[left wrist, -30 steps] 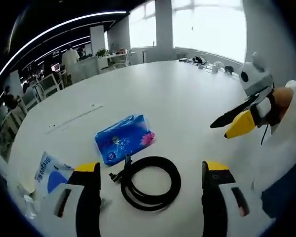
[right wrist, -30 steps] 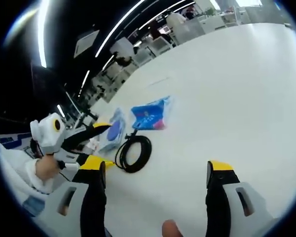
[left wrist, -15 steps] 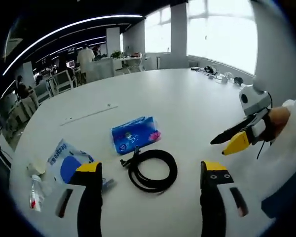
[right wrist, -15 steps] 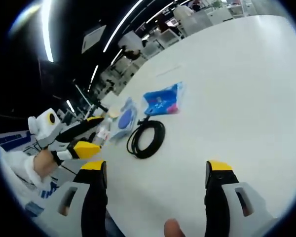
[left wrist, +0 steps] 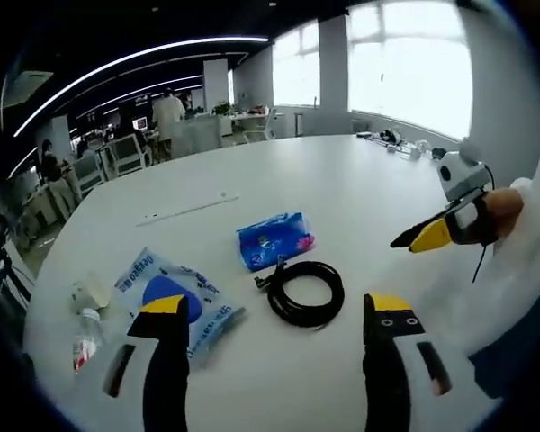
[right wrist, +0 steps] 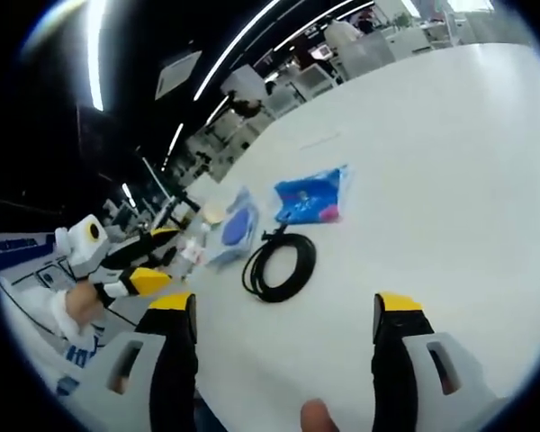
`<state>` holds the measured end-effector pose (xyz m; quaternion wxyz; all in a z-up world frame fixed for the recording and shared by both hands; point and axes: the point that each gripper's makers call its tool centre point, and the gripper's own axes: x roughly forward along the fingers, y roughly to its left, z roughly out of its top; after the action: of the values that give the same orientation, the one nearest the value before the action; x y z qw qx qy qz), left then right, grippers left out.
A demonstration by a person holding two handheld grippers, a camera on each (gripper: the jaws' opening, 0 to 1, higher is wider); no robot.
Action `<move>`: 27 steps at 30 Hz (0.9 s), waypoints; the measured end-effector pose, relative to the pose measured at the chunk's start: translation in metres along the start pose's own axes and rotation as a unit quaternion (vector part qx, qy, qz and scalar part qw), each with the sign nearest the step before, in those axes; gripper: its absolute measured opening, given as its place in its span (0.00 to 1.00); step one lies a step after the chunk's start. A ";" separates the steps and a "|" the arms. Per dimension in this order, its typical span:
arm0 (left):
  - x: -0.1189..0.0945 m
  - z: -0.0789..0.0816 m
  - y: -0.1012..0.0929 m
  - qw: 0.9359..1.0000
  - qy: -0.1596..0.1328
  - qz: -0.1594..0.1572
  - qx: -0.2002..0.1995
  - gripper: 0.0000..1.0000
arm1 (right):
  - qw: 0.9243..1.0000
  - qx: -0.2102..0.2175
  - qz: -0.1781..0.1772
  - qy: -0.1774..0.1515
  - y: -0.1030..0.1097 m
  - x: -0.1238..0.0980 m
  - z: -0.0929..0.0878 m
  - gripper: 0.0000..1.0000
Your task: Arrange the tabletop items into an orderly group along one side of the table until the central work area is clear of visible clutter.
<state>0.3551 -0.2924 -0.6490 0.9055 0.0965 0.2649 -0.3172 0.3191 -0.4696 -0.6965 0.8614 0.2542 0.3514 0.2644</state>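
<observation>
The coiled black cable [left wrist: 306, 293] lies near the middle of the white table [left wrist: 342, 180], rubbery and springy by the look of it, light but likely to uncoil, so I would pinch across the bundled loops rather than at its plug end. Just beyond it the blue tissue pack [left wrist: 274, 240] looks soft and crinkly, best taken by an edge. To the side lies a clear plastic bag with a blue item [left wrist: 171, 297], slippery film, then a small bottle [left wrist: 85, 334], hard and prone to roll. The left gripper [left wrist: 277, 324] hangs spread and empty; the right gripper [right wrist: 285, 324] likewise, jaws wide apart.
</observation>
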 end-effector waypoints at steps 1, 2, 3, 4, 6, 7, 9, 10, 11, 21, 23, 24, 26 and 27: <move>-0.003 -0.002 0.003 1.000 0.002 -0.002 -0.002 0.81 | 1.000 0.005 -0.008 -0.004 0.002 0.002 -0.003 0.79; -0.006 -0.004 0.006 1.000 0.003 -0.006 -0.003 0.80 | 1.000 0.009 -0.014 -0.008 0.004 0.003 -0.004 0.79; -0.009 -0.004 0.008 1.000 0.001 -0.011 -0.002 0.80 | 1.000 0.015 -0.020 -0.015 0.007 0.004 -0.004 0.79; -0.014 -0.004 0.011 1.000 -0.002 -0.020 0.001 0.81 | 0.999 0.023 -0.027 -0.025 0.011 0.005 -0.005 0.79; -0.021 -0.006 0.019 0.999 0.000 -0.033 0.016 0.80 | 0.998 0.029 -0.035 -0.032 0.021 0.007 -0.009 0.78; -0.023 -0.007 0.023 0.999 0.000 -0.036 0.022 0.80 | 0.998 0.030 -0.038 -0.033 0.025 0.007 -0.011 0.78; -0.026 -0.011 0.035 0.999 0.004 -0.041 0.027 0.79 | 0.998 0.030 -0.046 -0.036 0.035 0.011 -0.016 0.77; -0.027 -0.011 0.039 0.999 0.006 -0.043 0.027 0.79 | 0.998 0.031 -0.048 -0.037 0.038 0.013 -0.019 0.77; -0.029 -0.012 0.044 0.999 0.005 -0.047 0.027 0.79 | 0.997 0.033 -0.051 -0.040 0.042 0.016 -0.022 0.77; -0.038 -0.021 0.076 0.998 0.003 -0.059 0.036 0.78 | 0.996 0.042 -0.067 -0.039 0.068 0.031 -0.041 0.74; -0.036 -0.027 0.080 0.997 0.013 -0.063 0.032 0.78 | 0.996 0.044 -0.070 -0.041 0.069 0.031 -0.042 0.74; -0.036 -0.028 0.081 0.997 0.015 -0.064 0.032 0.78 | 0.995 0.045 -0.072 -0.044 0.070 0.031 -0.042 0.74; -0.036 -0.028 0.082 0.997 0.015 -0.066 0.034 0.77 | 0.995 0.045 -0.074 -0.041 0.071 0.031 -0.042 0.74; -0.036 -0.028 0.082 0.997 0.014 -0.066 0.034 0.78 | 0.996 0.042 -0.076 -0.037 0.070 0.031 -0.042 0.74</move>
<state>0.3710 -0.2000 -0.6522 0.8748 0.1136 0.2728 -0.3838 0.2876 -0.3878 -0.6936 0.8799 0.2728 0.3480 0.1738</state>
